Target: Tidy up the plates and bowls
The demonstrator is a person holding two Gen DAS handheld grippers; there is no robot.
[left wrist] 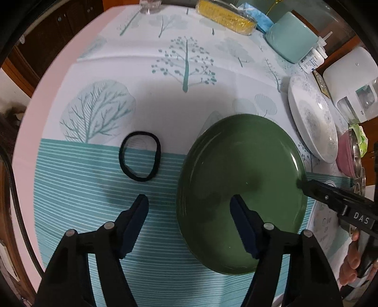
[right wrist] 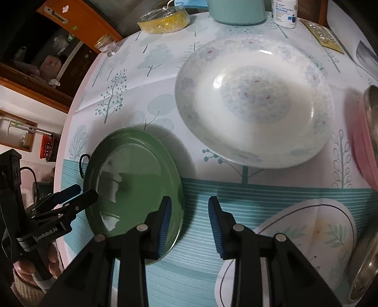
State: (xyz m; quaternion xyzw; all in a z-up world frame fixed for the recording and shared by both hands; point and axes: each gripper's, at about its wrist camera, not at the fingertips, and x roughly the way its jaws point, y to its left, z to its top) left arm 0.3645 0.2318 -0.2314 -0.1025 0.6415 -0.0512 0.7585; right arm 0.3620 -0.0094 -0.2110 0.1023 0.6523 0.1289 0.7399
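Note:
A green plate [left wrist: 241, 189] lies flat on the tree-print tablecloth; it also shows in the right wrist view [right wrist: 134, 181]. My left gripper [left wrist: 189, 204] is open, its right finger over the plate's near part, its left finger over bare cloth. My right gripper [right wrist: 189, 204] is open and empty just right of the green plate's rim; its tip [left wrist: 304, 184] shows at the plate's right edge. A white floral deep plate [right wrist: 255, 99] sits behind, also seen in the left wrist view [left wrist: 311, 120]. A white leaf-print plate [right wrist: 307, 236] lies at front right.
A black hair tie [left wrist: 140, 157] lies left of the green plate. A pink bowl [right wrist: 363, 146] with a steel plate stands at the right. A teal container [left wrist: 291, 36], a yellow wrapped item [left wrist: 226, 16], a pill bottle [right wrist: 283, 11] and a glass jar [right wrist: 107, 44] stand at the back.

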